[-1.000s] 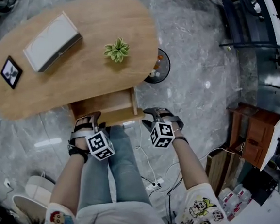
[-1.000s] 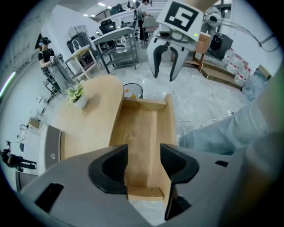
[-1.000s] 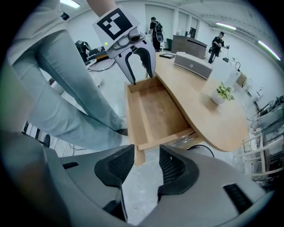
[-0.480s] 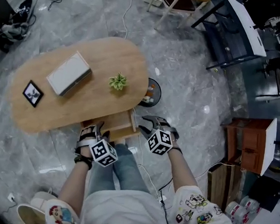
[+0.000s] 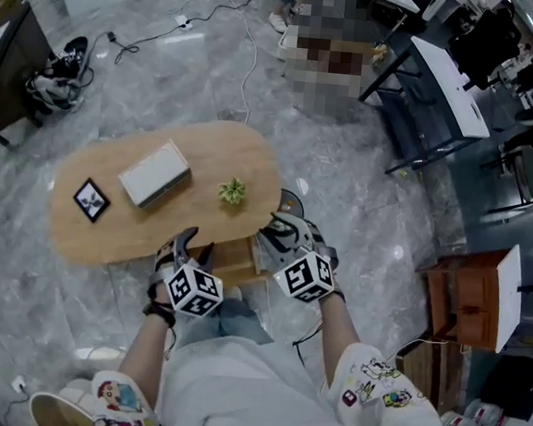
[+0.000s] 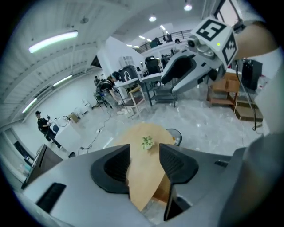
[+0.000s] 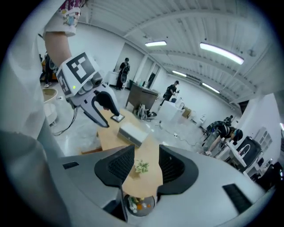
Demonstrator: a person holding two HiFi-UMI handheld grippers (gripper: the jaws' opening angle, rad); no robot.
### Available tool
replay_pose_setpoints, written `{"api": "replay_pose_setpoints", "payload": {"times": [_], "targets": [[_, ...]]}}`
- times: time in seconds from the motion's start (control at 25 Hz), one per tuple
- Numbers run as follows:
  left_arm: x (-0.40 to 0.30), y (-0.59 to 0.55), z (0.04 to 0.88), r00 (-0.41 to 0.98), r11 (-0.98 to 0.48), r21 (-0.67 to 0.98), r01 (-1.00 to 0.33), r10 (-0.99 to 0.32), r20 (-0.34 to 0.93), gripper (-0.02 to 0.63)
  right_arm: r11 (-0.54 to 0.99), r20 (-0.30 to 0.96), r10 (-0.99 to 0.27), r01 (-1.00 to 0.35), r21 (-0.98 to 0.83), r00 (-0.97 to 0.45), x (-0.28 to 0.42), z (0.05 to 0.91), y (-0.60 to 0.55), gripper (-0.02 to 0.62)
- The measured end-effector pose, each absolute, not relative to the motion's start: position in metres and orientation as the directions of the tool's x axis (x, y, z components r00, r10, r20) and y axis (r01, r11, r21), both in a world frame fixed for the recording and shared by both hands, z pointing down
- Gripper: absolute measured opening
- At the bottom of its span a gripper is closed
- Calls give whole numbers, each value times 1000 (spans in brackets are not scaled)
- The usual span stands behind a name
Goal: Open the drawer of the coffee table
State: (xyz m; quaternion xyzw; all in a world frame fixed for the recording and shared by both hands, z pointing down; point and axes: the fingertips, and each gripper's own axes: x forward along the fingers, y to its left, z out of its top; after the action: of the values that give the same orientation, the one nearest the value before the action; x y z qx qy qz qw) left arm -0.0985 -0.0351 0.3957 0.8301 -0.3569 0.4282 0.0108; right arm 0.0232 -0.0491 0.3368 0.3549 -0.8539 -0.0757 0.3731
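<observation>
Left hand-held gripper [image 5: 194, 244]: jaws apart and just been closing a little, nothing between them. Right hand-held gripper [image 5: 279, 235]: jaws apart, empty. Both are held clear above the worktop [image 5: 202, 213], pointing down at it. The drawer [image 5: 235, 253] is pulled out, below and between the two sets of tips. A small plant [image 5: 232, 191] sits beyond them.

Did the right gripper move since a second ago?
Yes. The right gripper lifted up from beside the drawer and now hangs over the coffee table end.
</observation>
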Motion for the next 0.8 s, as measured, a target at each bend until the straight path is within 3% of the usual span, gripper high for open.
{"api": "replay_pose_setpoints", "payload": {"times": [0.2,0.32,0.6,0.8], "targets": [[-107,-42,318,427,-648,-225,-728,-685,590,199,636,318,-759,-753,171,-569,14,239,-48,144],[-114,-39,281,456,-598,-140,-789,-724,518,192,596,216,-785,-803,9,-581,14,205,-41,146],[-131,-25,223,500,-518,63,-853,-777,381,146,595,177,-771,-791,-144,-612,7,181,-23,138],[-152,-12,205,465,-452,119,-884,-825,321,86,577,149,-791,-805,-140,-593,10,171,-14,32]]}}
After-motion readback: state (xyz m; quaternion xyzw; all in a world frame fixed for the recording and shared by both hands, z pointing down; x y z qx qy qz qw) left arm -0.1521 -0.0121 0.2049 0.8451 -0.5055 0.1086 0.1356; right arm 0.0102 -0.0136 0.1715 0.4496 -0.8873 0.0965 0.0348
